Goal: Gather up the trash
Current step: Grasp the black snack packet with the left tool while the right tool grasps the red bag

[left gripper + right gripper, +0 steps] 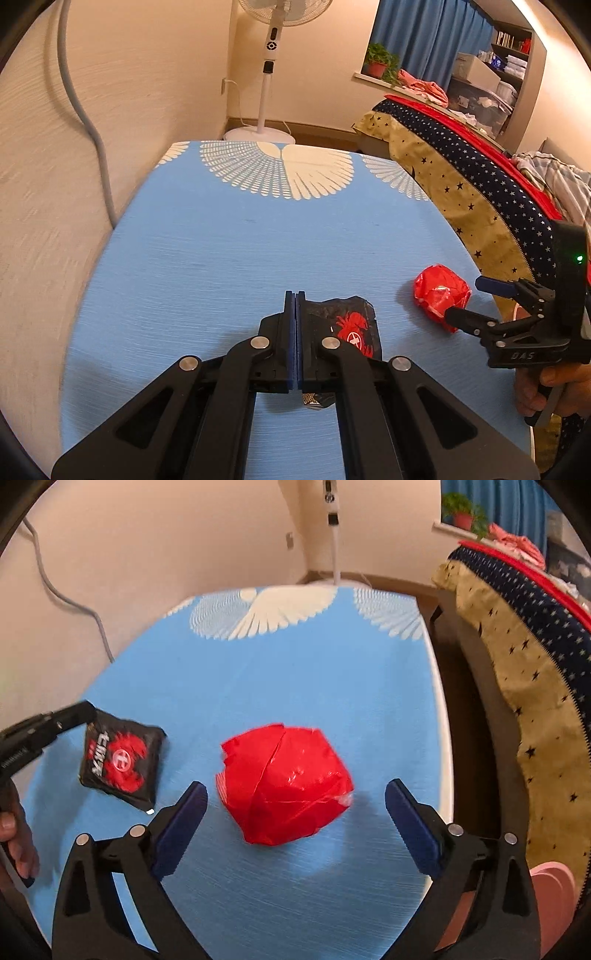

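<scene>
Left tongs [294,295] clamp the black packet [120,762]; right tongs [295,794] gape around the red ball [284,786] of crumpled wrapper, likely light and springy: squeeze its middle.

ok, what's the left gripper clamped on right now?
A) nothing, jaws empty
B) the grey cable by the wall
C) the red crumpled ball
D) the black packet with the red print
D: the left gripper has its jaws shut on an edge of the black packet, which hangs off the blue table, while the red ball sits free between the open right gripper fingers.
</scene>
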`<state>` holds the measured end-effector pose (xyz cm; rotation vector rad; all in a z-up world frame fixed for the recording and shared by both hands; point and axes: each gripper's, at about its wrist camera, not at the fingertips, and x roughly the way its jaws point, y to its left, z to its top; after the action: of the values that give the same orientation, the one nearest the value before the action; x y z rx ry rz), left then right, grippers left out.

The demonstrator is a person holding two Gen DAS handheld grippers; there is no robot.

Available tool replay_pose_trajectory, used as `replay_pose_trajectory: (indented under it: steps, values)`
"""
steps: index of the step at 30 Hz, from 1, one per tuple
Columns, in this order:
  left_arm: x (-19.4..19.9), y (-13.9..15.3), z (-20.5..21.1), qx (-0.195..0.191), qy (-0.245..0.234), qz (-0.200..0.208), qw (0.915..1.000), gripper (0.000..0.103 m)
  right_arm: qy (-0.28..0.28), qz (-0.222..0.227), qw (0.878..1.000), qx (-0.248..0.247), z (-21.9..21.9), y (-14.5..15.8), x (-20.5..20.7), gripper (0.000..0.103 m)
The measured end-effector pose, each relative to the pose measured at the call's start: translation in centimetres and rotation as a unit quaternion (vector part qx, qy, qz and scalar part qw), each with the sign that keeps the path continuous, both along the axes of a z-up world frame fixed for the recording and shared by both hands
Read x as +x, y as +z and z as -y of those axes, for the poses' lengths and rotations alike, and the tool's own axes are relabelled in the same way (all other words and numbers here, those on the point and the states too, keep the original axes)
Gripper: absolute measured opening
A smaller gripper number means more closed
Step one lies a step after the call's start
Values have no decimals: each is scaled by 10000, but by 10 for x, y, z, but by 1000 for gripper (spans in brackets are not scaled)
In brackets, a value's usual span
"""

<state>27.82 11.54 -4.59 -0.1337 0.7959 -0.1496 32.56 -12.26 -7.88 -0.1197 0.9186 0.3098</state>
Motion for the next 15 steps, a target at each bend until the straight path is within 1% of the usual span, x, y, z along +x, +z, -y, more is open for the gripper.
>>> replay_pose_trajectory:
  steps: [4,6,9,10,13,15]
  values:
    - [0,0,1,-1,-17,-10,10000,0,-100,-66,9999,33,0,-4,4,95]
    - [0,2,3,-2,-26,6,10000,0,-60,-121,9999,-17,-3,-7,4,95]
    - [-1,4,4,-13,-31,26,10000,0,32,-140,9999,-78,-7,-8,2,87]
    - [-1,4,3,-16,-31,31,10000,0,54,-163,9998,-91,-8,-9,2,79]
    - [-3,6,3,-29,-36,44,10000,0,47,-128,9998,-109,-10,-7,0,73]
    - [-4,8,3,-24,-46,55,10000,0,59,-126,9998,-106,-12,-5,-2,71]
